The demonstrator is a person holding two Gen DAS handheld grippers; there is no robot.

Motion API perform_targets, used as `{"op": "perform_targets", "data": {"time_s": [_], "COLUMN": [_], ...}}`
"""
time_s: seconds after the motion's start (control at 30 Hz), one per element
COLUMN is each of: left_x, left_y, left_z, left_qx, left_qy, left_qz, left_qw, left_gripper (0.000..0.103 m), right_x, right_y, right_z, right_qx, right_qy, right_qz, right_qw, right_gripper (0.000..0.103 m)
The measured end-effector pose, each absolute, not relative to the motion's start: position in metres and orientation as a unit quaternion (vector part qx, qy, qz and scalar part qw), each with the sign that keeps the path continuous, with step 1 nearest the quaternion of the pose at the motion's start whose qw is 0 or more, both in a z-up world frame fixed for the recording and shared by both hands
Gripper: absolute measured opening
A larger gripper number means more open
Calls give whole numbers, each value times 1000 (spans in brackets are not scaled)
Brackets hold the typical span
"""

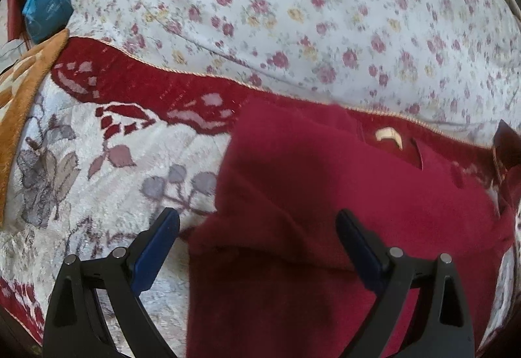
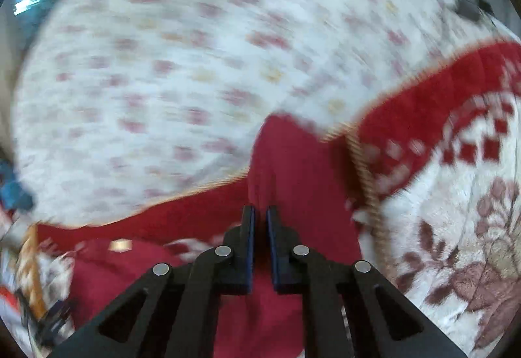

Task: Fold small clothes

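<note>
A dark red garment (image 1: pixel 325 211) lies on a red-and-white floral blanket (image 1: pixel 97 146), with a small cream neck label (image 1: pixel 387 135) showing near its far edge. My left gripper (image 1: pixel 257 221) is open, low over the garment's left part, with its fingers astride the cloth. My right gripper (image 2: pixel 260 214) is shut on a raised fold of the same red garment (image 2: pixel 293 169), which hangs from the jaws. The right wrist view is motion-blurred.
A white bedsheet with small pink and yellow flowers (image 1: pixel 293 16) covers the bed beyond the blanket. A blue bag (image 1: pixel 45 9) sits at the far left. An orange-brown patterned blanket (image 1: pixel 22 81) lies at the left edge. The blanket's corded hem (image 2: pixel 368 182) runs beside the lifted cloth.
</note>
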State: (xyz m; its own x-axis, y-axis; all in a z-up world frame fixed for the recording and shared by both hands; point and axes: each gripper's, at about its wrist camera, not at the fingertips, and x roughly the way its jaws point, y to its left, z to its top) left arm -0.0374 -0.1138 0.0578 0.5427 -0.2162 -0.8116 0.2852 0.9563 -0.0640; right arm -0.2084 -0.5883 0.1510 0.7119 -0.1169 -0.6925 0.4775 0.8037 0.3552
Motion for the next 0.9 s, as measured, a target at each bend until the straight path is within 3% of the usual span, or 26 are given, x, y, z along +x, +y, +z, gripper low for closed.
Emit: {"op": "perform_targets", "data": {"time_s": [0.23,0.4,0.43,0.47,0.5,0.63,0.73,0.9], "left_x": [-33,-28,-27,-26,-25,-25,-31,-39], "left_y": [-89,-74,-72,-70,-67,-70,-87,-123], "left_z": [70,77,78,78,78,78,81,77], "left_qx": [-8,-44,-51,-61,-73,-93,-62,-1], "left_qy": [445,436,435,435,436,441,428,421], "left_qz": [-125,-125,-125,-125,-127,-149,-167,-198], "left_qw": [887,890,890,890,888,880,886,885], "left_gripper": [96,96,96,96,96,96,96,96], "right_x": [-181,-144,-141,-133,-132,-147,-167,-208], "right_y": [-462,-374,-364,-352,-345,-354,-383,-423], "right_z": [217,182,170,152,141,128,126,125], "right_qx": [211,192,189,185,180,184,189,143], "right_qy": [310,356,375,406,421,418,414,424], "right_qz": [25,134,143,146,139,109,56,-81], "right_qw": [927,905,896,883,878,883,889,891], "right_gripper": [9,12,24,47,55,59,69,71]}}
